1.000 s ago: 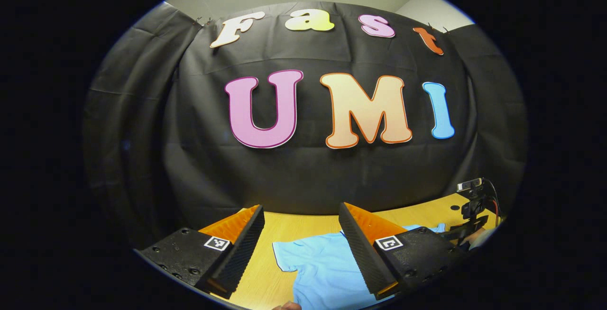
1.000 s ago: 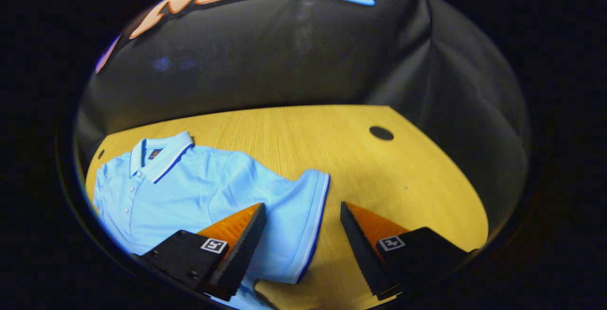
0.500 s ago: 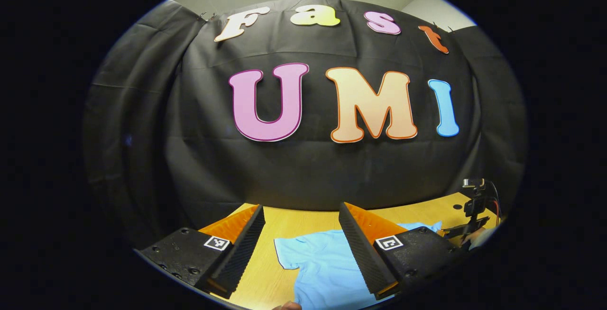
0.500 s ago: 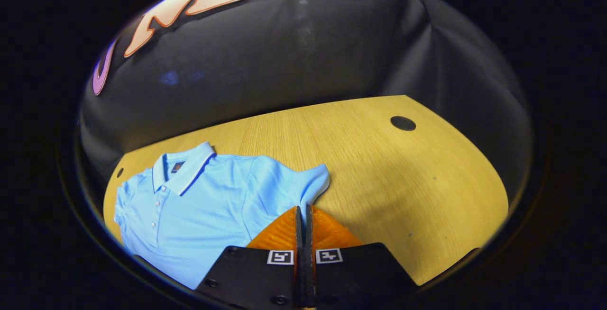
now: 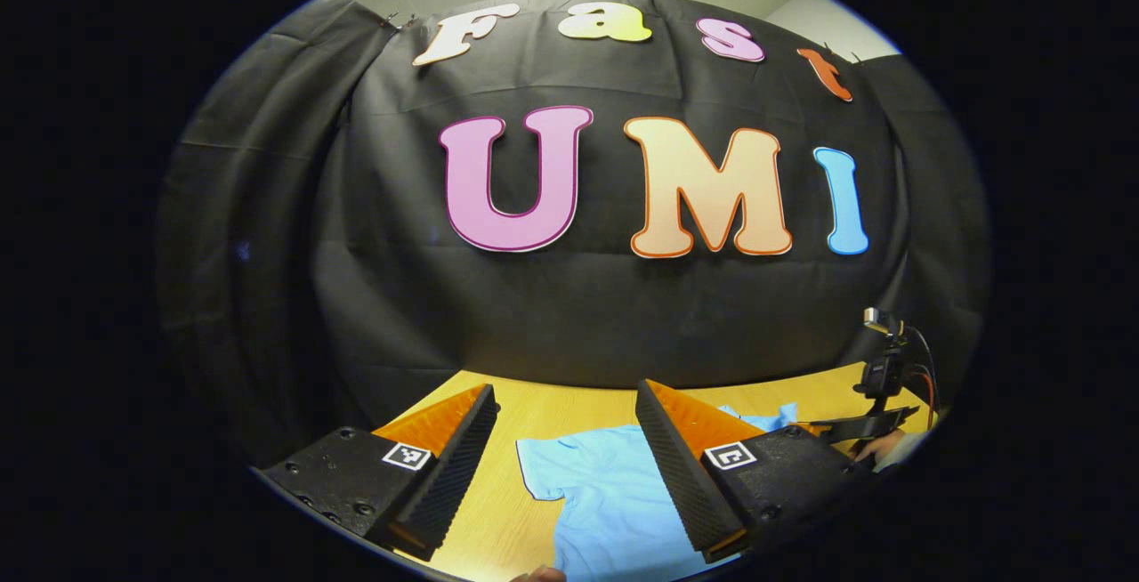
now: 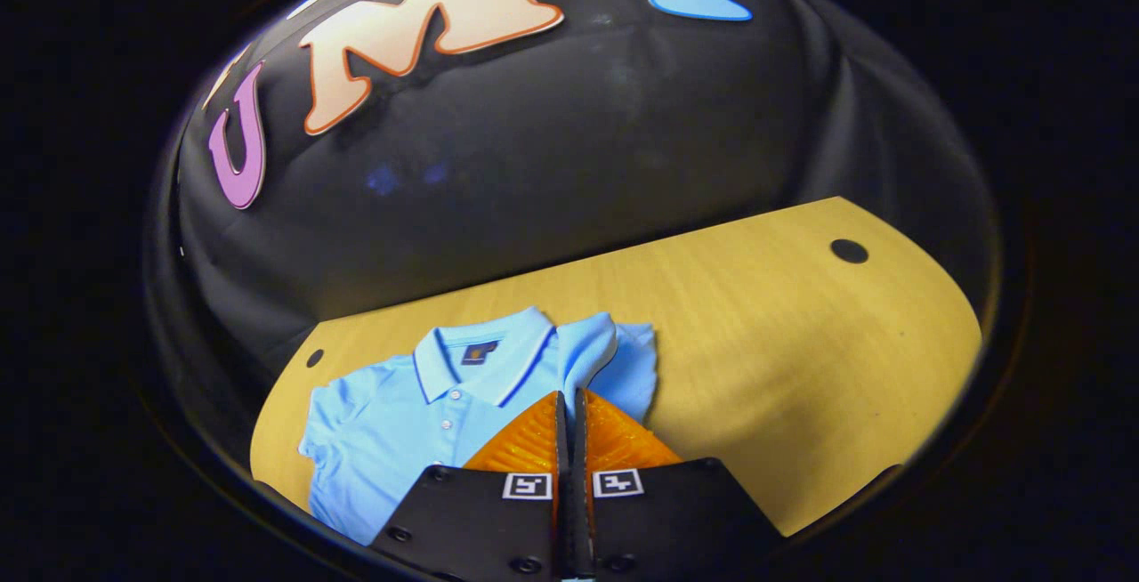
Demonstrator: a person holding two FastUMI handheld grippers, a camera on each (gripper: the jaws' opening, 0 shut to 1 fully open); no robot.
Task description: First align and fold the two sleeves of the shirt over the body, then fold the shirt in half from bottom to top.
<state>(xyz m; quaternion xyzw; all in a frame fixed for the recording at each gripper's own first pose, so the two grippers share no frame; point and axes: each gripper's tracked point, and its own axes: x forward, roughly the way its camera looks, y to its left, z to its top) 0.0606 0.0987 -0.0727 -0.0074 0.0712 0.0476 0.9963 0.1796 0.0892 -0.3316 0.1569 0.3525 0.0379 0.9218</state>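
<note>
The light blue polo shirt [image 6: 400, 422] lies flat on the wooden table [image 6: 756, 342], collar toward the far wall, its long axis running near to far. Its right sleeve [image 6: 614, 359] is lifted and bunched, pinched in the right gripper [image 6: 569, 408], whose fingers are closed together on the cloth; the body lies left of it. The left gripper [image 5: 565, 440] hovers with fingers spread wide, holding nothing, above the left sleeve [image 5: 538, 471].
</note>
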